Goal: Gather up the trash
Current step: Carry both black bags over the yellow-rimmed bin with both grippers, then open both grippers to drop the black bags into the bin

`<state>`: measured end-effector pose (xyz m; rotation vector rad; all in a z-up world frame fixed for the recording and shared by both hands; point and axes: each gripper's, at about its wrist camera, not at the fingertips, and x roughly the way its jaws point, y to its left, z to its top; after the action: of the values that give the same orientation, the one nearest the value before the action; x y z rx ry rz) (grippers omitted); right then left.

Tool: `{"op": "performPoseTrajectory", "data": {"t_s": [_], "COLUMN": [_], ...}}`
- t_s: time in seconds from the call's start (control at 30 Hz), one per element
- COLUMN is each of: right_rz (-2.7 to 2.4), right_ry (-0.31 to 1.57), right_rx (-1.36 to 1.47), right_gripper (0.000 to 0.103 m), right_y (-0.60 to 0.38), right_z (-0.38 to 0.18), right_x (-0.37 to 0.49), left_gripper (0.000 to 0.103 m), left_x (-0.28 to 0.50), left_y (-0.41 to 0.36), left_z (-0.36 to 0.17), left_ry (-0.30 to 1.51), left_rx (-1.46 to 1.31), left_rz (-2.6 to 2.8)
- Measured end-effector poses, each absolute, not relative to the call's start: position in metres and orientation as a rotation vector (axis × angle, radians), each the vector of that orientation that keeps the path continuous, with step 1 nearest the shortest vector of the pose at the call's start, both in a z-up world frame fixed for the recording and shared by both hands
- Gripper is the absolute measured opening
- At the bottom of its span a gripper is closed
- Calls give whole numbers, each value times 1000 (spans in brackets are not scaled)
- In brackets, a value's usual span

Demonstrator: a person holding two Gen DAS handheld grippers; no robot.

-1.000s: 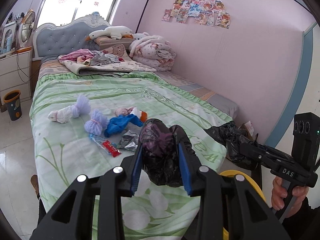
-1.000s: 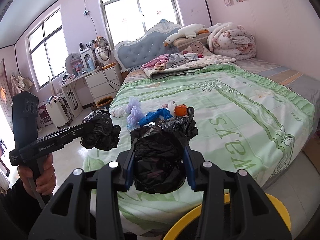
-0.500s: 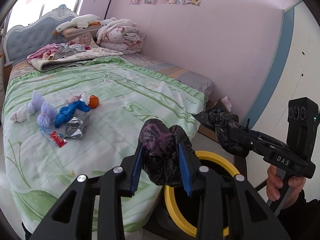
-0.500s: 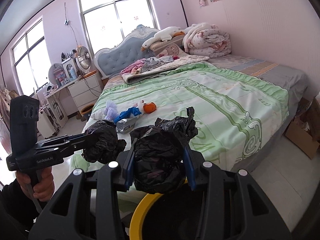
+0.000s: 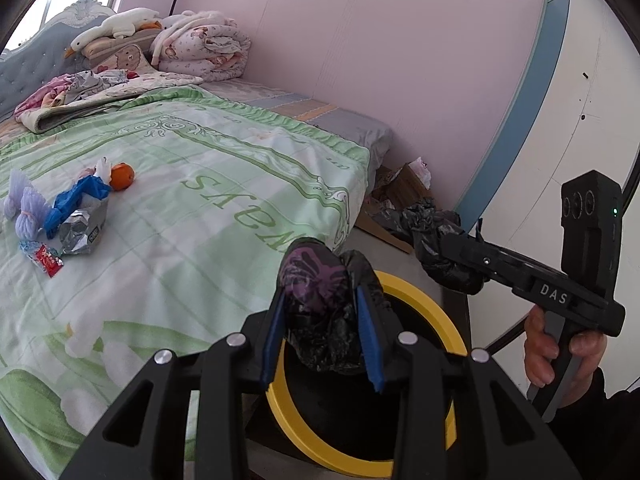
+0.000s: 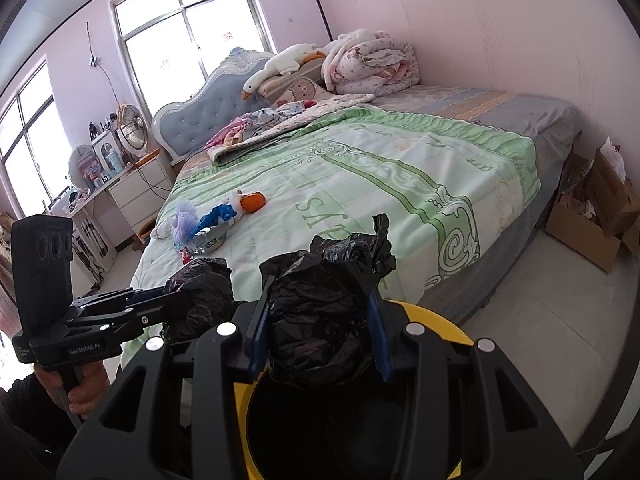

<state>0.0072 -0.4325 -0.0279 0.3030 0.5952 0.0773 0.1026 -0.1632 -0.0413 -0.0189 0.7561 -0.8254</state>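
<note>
The black trash bag (image 5: 320,308) is pinched in my left gripper (image 5: 322,320) and my right gripper (image 6: 318,328), right above the yellow bin (image 5: 420,292) near the bed (image 5: 200,200).

Bright daylight pours from the blown-out windows (image 6: 184,52) at upper left. Both fisheye views stay sharp, bending strongly toward dark vignetted corners, with soft shadows.
</note>
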Motion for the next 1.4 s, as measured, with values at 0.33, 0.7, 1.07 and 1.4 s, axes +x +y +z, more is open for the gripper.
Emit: {"op": "performPoseTrajectory", "data": {"t_s": [0.33, 0.7, 1.07, 1.4], "right_rz": [101, 111, 92, 102], "right_ry": [636, 628, 602, 543], "right_rx": [348, 354, 375, 345], "right_gripper": [40, 51, 62, 62], "right_y": [-440, -440, -448, -442], "right_z": [-43, -38, -28, -17], "right_x": [2, -1, -4, 1], "left_gripper": [32, 36, 64, 68], "left_x": [89, 80, 82, 95], "left_y": [-182, -181, -164, -140], "left_z": [-61, -63, -50, -38], "left_ry": [815, 809, 773, 704], "left_rx": [28, 39, -3, -17], "left_rz": [-861, -899, -887, -809]}}
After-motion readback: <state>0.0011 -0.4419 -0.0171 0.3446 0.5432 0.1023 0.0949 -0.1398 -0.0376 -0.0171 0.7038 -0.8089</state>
